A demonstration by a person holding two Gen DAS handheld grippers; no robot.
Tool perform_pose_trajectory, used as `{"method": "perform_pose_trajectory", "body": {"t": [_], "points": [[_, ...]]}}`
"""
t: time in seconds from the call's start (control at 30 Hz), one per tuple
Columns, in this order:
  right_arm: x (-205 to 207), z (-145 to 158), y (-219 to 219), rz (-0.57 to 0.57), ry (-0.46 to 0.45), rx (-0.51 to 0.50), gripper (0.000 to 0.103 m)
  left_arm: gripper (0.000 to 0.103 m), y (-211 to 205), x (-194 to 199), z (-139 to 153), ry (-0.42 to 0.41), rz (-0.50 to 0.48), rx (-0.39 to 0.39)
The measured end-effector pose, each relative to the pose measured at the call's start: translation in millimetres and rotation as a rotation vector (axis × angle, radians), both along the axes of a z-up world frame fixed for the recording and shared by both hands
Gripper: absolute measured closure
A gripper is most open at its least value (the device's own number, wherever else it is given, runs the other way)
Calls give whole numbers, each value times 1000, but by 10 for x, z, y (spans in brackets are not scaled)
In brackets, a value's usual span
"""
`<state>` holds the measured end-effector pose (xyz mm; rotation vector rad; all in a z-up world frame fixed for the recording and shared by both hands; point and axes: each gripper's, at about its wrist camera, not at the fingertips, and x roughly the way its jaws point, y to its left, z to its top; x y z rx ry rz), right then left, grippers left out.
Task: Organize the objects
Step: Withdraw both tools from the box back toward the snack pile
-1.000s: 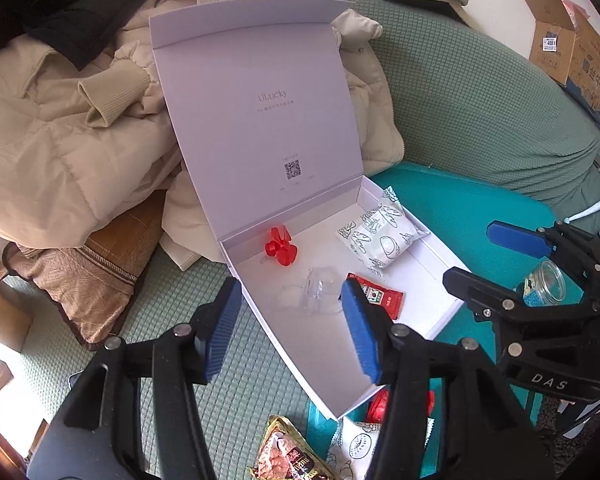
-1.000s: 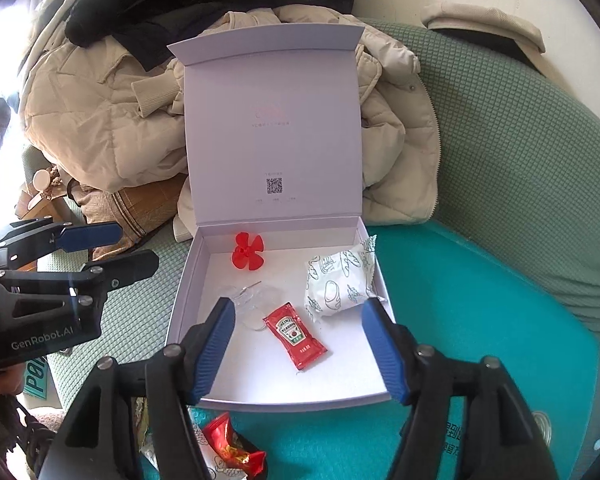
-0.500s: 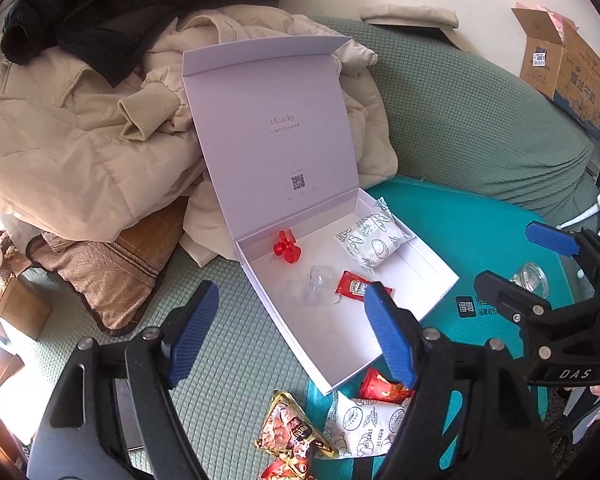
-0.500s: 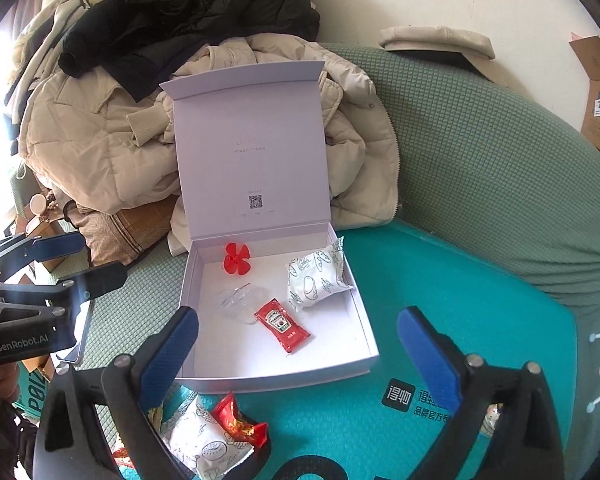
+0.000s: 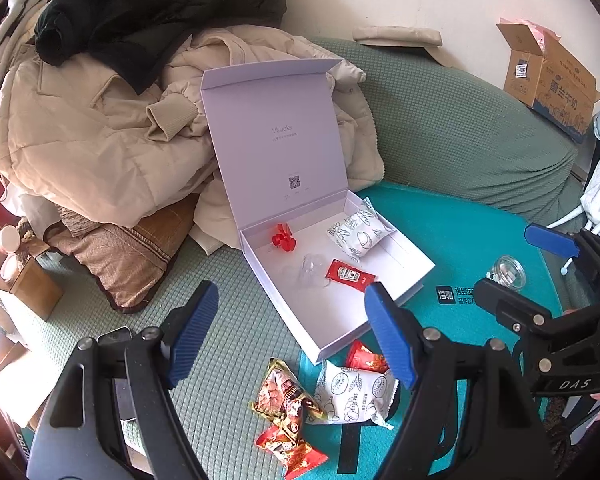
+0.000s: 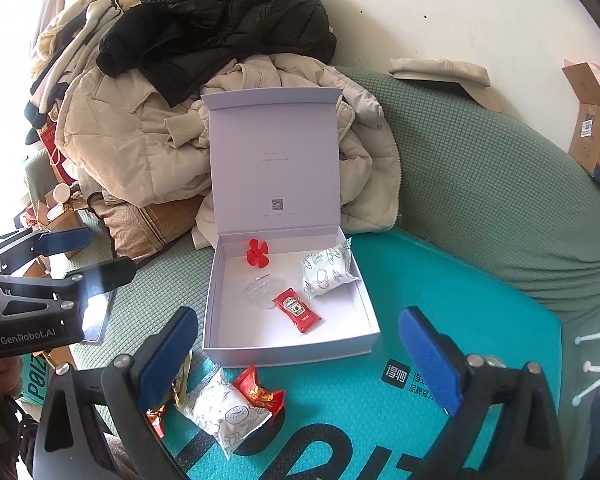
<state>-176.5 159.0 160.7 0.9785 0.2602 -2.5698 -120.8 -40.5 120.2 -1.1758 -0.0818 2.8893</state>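
Observation:
A white box (image 5: 328, 322) with its lid (image 5: 276, 140) propped upright rests on a teal mat (image 5: 460, 240). Inside lie a red propeller (image 5: 283, 239), a clear plastic piece (image 5: 314, 270), a ketchup sachet (image 5: 350, 275) and a white snack packet (image 5: 358, 232). In front of the box sit another white packet (image 5: 354, 394), a red candy (image 5: 366, 358) and a brown snack bag (image 5: 286, 394). My left gripper (image 5: 290, 320) hovers open above the box's near left corner, holding nothing. My right gripper (image 6: 298, 332) stands wide open and empty over the box's front wall (image 6: 292, 350).
Beige and black coats (image 5: 80, 140) are heaped behind the box on a green sofa (image 5: 460, 132). A brown cushion (image 5: 116, 256) lies to the left. A small glass jar (image 5: 506, 272) stands on the mat at right. A cardboard carton (image 5: 552, 80) sits far right.
Both grippers have drawn back and upward from the box, and their jaws have widened. The packets in front of the box have come into view.

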Motion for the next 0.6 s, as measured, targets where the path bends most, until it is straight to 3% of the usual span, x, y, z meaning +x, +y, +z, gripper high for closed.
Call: {"method": "perform_pose_trajectory", "body": {"t": [0.6], "points": [[493,-275,-40,4,-58,-21,2,28,-80,533,-295,-66,8,42]]}}
